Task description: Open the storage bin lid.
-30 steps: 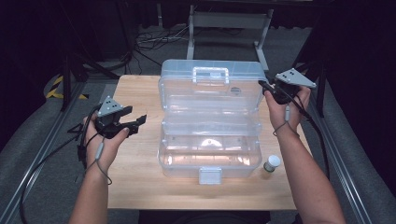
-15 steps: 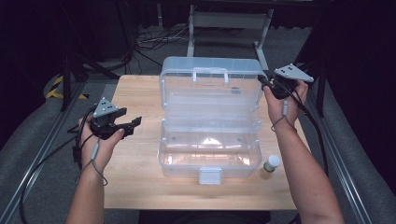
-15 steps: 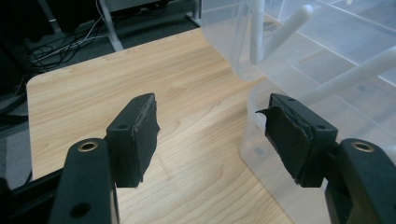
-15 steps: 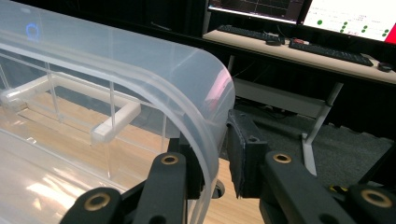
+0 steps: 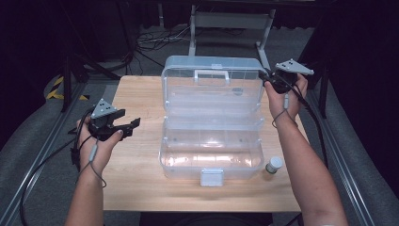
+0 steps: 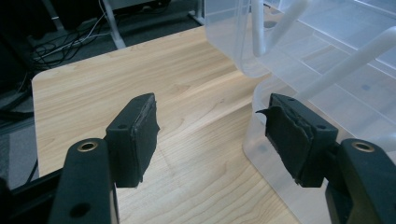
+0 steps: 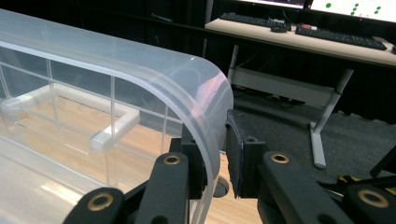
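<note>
The right gripper [image 7: 215, 158] has been closing its fingers on the rim of the clear plastic box lid [image 7: 205, 107]; contact stays unclear. The left gripper [image 6: 210, 140] hovers with fingers apart over the pale wooden counter [image 6: 187, 93], its body cut off.

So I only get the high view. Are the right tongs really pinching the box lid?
Observer: Yes. In the right gripper view the right tongs have just been closing, and the lid rim sits between their pads.
Operator: And the left tongs?
Observer: The left gripper view shows the left tongs wide open over bare table, and one pad is frayed.
Operator: What's behind the box?
Observer: A desk with keyboards, in the right gripper view.
</note>
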The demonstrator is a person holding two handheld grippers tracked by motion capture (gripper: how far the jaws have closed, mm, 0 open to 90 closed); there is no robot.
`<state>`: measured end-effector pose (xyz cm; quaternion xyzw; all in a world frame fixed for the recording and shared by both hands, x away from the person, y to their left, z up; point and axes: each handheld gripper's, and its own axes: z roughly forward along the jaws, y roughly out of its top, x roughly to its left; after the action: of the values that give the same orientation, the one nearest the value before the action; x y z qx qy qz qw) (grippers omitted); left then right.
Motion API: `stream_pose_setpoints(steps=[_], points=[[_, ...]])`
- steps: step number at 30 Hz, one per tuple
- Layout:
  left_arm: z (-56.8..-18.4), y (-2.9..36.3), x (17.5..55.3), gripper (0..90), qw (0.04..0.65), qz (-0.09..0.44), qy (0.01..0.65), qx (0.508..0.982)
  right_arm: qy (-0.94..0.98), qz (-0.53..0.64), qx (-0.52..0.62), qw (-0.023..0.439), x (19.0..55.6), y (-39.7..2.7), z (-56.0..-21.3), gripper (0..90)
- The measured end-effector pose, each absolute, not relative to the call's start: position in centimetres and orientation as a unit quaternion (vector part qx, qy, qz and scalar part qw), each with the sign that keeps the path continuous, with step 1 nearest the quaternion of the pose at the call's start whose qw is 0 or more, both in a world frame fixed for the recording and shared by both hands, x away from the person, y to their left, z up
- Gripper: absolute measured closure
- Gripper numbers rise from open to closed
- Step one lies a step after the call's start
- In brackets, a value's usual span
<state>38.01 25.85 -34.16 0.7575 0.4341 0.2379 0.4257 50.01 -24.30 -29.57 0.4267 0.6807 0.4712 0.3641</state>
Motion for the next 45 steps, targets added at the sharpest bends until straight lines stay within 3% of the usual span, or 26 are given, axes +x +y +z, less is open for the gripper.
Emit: stream_pose_setpoints(steps=[25, 45], points=[[-34.7, 26.9, 38.4, 34.9, 0.421, 0.233, 0.448, 0.754, 0.697, 0.448, 0.447, 0.337, 53.7, -24.2, -29.9, 80.1], [-35.0, 27.4, 38.4, 35.0, 0.422, 0.232, 0.452, 0.751, 0.700, 0.434, 0.448, 0.347, 55.8, -23.7, -31.1, 82.2]])
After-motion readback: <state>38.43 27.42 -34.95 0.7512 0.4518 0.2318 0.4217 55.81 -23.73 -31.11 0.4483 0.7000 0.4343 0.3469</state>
